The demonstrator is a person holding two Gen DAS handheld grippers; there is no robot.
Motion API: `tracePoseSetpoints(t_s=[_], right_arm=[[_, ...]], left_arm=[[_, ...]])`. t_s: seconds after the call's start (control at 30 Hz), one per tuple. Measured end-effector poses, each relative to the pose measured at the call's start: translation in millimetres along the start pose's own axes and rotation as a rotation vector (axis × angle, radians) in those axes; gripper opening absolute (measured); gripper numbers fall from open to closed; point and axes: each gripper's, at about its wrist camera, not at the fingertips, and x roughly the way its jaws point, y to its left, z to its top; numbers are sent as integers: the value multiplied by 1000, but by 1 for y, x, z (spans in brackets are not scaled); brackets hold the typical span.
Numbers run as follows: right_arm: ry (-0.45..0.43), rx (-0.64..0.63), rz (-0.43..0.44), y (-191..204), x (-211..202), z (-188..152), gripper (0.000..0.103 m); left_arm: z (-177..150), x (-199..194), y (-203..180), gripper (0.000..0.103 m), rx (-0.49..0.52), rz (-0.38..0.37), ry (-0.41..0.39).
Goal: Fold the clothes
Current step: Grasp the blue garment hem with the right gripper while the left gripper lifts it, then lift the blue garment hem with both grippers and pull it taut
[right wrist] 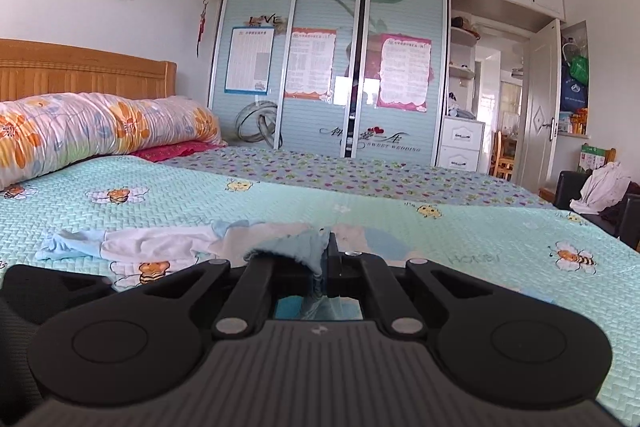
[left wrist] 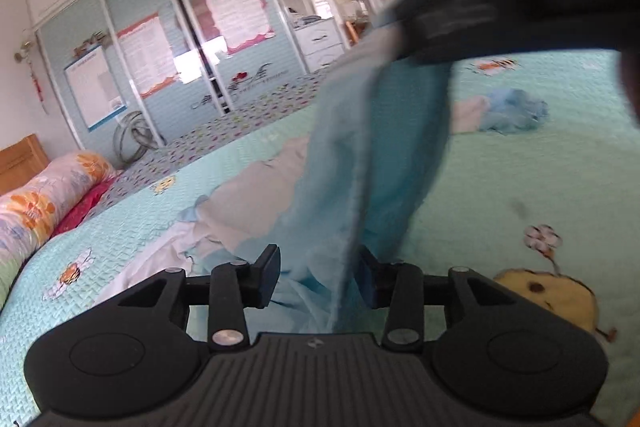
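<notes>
Left wrist view: a light blue, thin, soft cloth garment hangs in a long drape from the black right gripper at the upper right down to the pale green quilted bedspread with bee prints. Its hanging edge passes between the black fingers of the left gripper, whose jaws stand apart with a clear gap on both sides of the cloth. The lower part of the garment spreads on the bedspread, with white and grey-beige patches. A second small crumpled blue and white cloth lies farther off on the bedspread.

In the right wrist view the right gripper has its jaws closed narrow, pinching a bunched fold of the blue garment. Ahead of it, white and pale blue fabric lies flat on the bedspread. A rolled floral quilt rests by the wooden headboard.
</notes>
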Motion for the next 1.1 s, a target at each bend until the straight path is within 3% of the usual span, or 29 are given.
tracePoseSetpoints(t_s=[0.07,0.2,0.23,0.33,0.4,0.5,0.57,0.63,0.7,0.73,0.77,0.83,0.97,1.1], right_arm=[[-6,0,-16,-4,0,0,3],[39,10,-35,-9,12,-14,7],[49,23,-42,-8,16,-19,15],[84,40,-77,0,34,-35,57],[141,33,-70,8,53,-49,61],[250,31,-44,17,81,-68,54],[321,74,-65,12,93,-78,42],[377,125,-96,-2,99,-89,41],[409,161,-116,-15,101,-97,29],[413,191,-112,-22,100,-99,16],[400,207,-116,-25,97,-98,5],[345,230,-131,-32,88,-92,1],[241,266,-172,-49,70,-73,0],[210,316,-219,-73,64,-64,1]], left_arm=[[4,4,18,7,-50,44,3],[10,-2,43,5,-60,124,-36],[12,-5,47,5,-60,145,-47],[20,-17,53,5,-73,187,-97],[24,-22,54,6,-81,218,-129],[16,-18,53,9,-88,257,-109],[6,-10,58,9,-103,264,-61],[-6,-5,61,9,-111,268,-26],[-19,1,60,16,-103,254,16],[-25,4,55,24,-104,228,35],[-31,6,50,28,-106,202,55],[-42,11,41,28,-108,150,95],[-55,19,19,38,-83,66,131],[-54,27,18,42,-79,96,123]])
